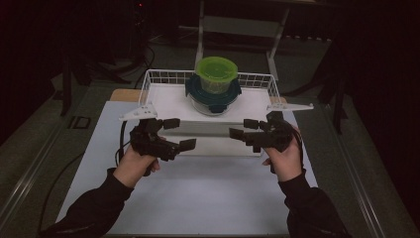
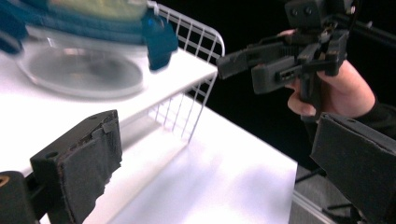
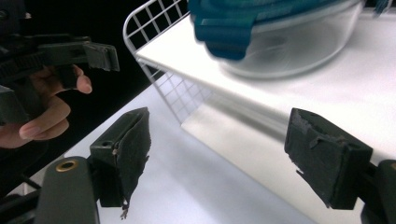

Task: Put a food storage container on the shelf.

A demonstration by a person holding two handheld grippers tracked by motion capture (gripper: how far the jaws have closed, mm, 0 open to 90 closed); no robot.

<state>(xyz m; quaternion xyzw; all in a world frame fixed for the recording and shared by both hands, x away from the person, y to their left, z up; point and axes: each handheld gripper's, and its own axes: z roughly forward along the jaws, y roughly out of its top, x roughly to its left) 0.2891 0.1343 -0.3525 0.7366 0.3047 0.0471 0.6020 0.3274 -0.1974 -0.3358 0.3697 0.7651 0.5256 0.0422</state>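
A white worktop [image 1: 198,198] fills the near part of a dim room, and at its far end sits a white wire basket [image 1: 157,75], its walls low enough that what it carries can likely be reached from the front. Inside it, toward the back, stands a clear glass container [image 1: 214,103] closed by a teal clip lid [image 1: 198,91], and stacked on that lid is a smaller tub with a lime-green lid [image 1: 216,68]; the wide one below gives the stack a steady base. A person's two forearms in dark sleeves come in from the near edge. The left hand-held gripper [image 1: 179,134] and the right hand-held gripper [image 1: 241,128] hang just in front of the basket, level with each other and pointing inward, as if framing the stack between them. Both stand with jaws spread wide and nothing between the pads. The containers are well clear of both, untouched, so a two-sided reach toward the stack looks to be the work in hand.
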